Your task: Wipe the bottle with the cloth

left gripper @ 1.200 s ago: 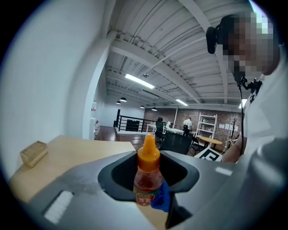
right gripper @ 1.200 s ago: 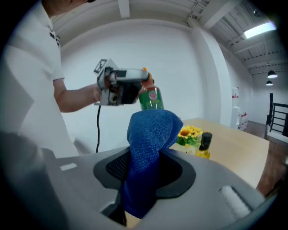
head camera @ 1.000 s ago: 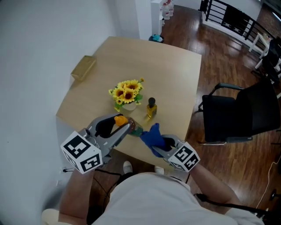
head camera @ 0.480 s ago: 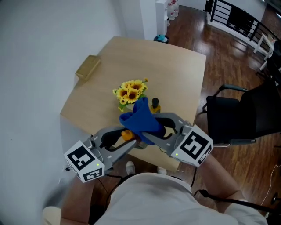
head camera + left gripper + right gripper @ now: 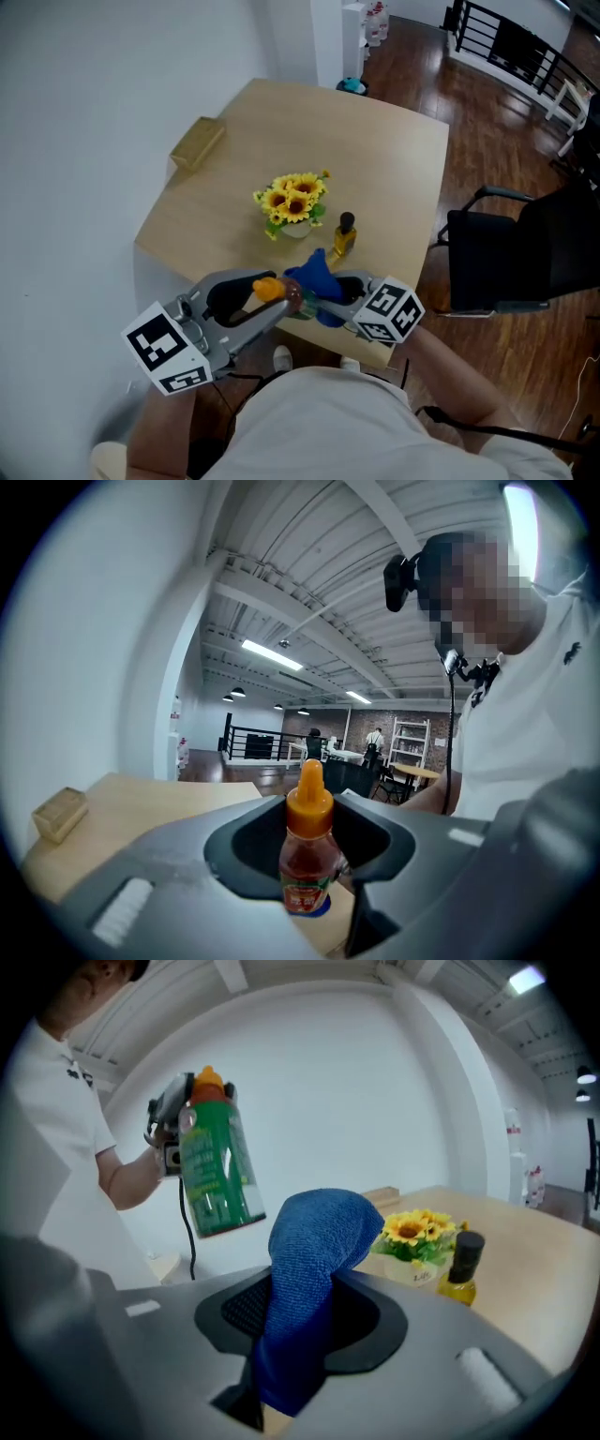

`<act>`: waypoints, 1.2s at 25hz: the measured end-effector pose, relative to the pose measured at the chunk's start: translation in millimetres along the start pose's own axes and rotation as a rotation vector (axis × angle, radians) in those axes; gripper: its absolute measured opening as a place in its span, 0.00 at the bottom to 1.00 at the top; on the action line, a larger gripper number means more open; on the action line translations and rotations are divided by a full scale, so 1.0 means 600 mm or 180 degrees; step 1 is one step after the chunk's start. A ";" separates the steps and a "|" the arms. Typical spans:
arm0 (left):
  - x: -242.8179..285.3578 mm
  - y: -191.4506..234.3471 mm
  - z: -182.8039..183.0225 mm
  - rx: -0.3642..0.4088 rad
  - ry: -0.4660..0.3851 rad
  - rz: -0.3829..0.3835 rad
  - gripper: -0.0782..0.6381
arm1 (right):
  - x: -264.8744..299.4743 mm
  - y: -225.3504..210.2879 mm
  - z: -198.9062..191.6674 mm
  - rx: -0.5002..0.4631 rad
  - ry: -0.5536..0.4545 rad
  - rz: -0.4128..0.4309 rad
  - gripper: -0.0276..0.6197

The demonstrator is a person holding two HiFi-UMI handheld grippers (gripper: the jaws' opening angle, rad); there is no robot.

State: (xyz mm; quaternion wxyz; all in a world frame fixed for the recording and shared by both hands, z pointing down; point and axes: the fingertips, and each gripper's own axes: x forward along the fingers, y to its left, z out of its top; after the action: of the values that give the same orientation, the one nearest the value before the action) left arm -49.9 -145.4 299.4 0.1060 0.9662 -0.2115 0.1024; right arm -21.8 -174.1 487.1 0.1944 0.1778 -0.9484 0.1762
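- Left gripper (image 5: 274, 298) is closed on the sauce bottle (image 5: 307, 855) by its body, at 6 o'clock above the tabletop's (image 5: 375, 141) near edge; it looks like light, smooth plastic, probably slippery.
- Right gripper (image 5: 330, 296) pinches the blue cloth (image 5: 309, 1279), soft and limp, at the sauce bottle's 3 o'clock.
- Sunflowers (image 5: 292, 197) stand beyond, at 12 o'clock.

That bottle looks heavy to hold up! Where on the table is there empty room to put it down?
The far half of the table, behind the sunflowers, is bare. So is the stretch between the wooden block and the sunflowers. Crowded: the near edge, around the oil bottle, left claw and right claw.
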 end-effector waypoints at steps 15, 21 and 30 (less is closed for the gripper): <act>0.014 0.084 -0.048 0.0168 0.0175 0.0058 0.33 | -0.015 0.101 -0.044 0.0266 0.0155 -0.0016 0.28; 0.050 0.138 -0.105 0.0294 0.0345 0.0104 0.33 | -0.112 0.110 -0.049 0.0471 -0.0124 -0.0565 0.28; 0.134 0.238 -0.236 0.0388 0.0435 0.0312 0.33 | -0.241 0.107 -0.099 0.1003 -0.0314 -0.1535 0.28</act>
State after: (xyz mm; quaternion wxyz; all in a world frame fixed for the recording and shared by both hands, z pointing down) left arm -61.8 -268.4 477.5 0.0561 0.9501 -0.2442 0.1858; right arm 95.2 -55.1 459.0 0.1543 0.4345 -0.8481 0.2612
